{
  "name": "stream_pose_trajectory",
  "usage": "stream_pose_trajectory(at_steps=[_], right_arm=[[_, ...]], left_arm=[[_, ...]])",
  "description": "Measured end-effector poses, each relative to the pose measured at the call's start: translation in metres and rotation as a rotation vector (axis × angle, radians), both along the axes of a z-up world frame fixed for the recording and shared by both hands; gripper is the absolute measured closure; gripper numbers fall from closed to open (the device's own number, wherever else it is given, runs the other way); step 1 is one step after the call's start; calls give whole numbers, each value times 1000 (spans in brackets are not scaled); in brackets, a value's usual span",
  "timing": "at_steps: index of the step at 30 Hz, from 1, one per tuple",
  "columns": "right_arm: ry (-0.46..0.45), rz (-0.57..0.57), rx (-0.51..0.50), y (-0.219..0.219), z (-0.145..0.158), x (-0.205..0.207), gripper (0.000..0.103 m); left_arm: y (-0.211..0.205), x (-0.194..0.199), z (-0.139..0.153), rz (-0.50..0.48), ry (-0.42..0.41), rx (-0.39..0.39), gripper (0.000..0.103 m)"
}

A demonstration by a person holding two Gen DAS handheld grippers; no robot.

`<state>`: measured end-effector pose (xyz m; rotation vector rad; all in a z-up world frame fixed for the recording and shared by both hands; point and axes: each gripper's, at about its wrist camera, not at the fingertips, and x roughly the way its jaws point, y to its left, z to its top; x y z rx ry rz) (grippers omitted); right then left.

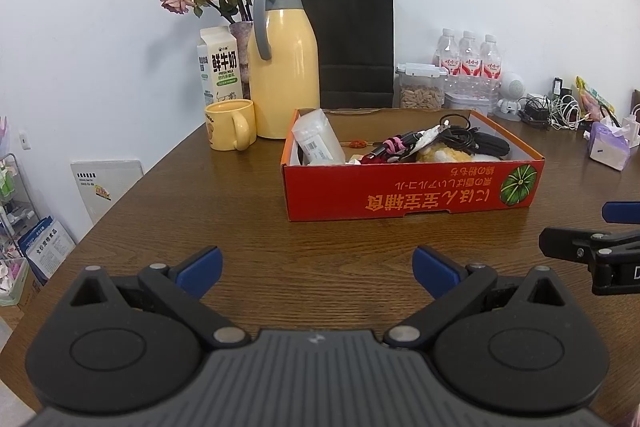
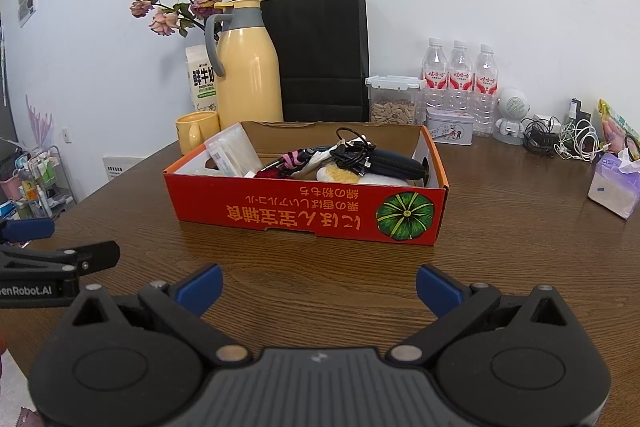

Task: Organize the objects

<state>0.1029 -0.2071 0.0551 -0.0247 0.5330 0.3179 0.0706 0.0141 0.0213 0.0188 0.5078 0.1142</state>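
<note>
- The milk carton is half hidden behind the yellow thermos.
- The vase shows only as a sliver behind that thermos.
- Things at the bottom of the red cardboard box are hidden by its front wall.
- The right gripper is cut off by the frame edge.

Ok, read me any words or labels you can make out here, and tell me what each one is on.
"鲜牛奶" and "FRESH MILK": milk carton.
"enRobot.AI", start cut off: left gripper body.
Upside-down yellow print: red box, not reliably legible.
Bottles' red labels, tin and floor packages: too small or blurred.
</note>
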Motion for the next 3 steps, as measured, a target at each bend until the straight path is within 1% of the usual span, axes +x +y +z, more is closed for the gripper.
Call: stream_pose_trajectory(at_steps=[3], right_arm=[[0,0,-1,0,0,0,0]], left_arm=[[0,1,0,0,5,1,0]])
